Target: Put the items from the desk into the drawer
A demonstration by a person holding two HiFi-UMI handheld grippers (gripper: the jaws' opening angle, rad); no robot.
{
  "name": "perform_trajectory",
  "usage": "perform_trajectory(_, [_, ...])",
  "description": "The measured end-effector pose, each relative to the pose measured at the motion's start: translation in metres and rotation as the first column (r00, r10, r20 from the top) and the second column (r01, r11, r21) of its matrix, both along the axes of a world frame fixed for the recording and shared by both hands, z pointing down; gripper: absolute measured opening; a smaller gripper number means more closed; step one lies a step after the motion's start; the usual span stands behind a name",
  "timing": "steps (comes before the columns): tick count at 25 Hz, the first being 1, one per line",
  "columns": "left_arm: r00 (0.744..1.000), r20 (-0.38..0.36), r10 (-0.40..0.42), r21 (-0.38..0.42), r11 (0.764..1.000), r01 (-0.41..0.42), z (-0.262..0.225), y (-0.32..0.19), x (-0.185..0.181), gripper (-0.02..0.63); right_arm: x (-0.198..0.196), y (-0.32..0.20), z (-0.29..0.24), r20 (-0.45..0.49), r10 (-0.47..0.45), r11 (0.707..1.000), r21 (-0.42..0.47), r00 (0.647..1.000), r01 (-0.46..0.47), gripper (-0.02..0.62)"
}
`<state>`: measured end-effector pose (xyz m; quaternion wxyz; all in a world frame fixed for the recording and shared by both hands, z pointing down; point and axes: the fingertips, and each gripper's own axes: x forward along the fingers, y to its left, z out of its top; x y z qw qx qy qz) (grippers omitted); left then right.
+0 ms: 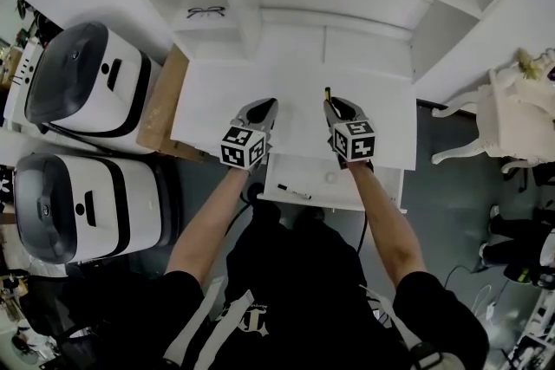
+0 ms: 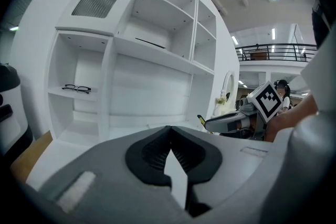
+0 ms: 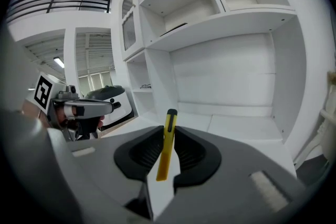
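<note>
While the left claw (image 1: 264, 107) is idling closed, the right claw (image 1: 330, 105) is clamping a yellow cutter (image 3: 167, 140) lengthwise, the open drawer (image 1: 349, 186) lying just nearer.

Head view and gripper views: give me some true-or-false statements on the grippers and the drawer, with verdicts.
The right gripper is shut on a yellow cutter. True.
The left gripper holds the glasses. False: it is shut on nothing; the glasses lie on a shelf.
The drawer is closed. False: it stands open.
A black marker lies in the drawer. True.
</note>
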<state>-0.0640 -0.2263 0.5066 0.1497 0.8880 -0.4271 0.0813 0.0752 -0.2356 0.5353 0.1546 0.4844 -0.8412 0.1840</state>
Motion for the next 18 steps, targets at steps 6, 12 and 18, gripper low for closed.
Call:
perform_trajectory(6, [1.0,-0.003,0.008,0.012,1.0,-0.008,-0.006,0.018,0.024,0.0,0.024,0.023,-0.009,0.016,0.001,1.0,0.021,1.0,-0.001,0.063])
perform_trajectory(12, [1.0,-0.002,0.017,0.026,1.0,-0.017,-0.011,0.032,0.041,0.0,0.041,0.04,-0.016,0.024,0.008,0.999,0.034,1.0,-0.009,0.063])
perform_trajectory(18, [1.0,-0.011,0.026,0.034,0.999,-0.026,-0.014,0.04,0.057,0.0,0.056,0.052,-0.02,0.027,0.009,0.999,0.039,1.0,-0.01,0.063])
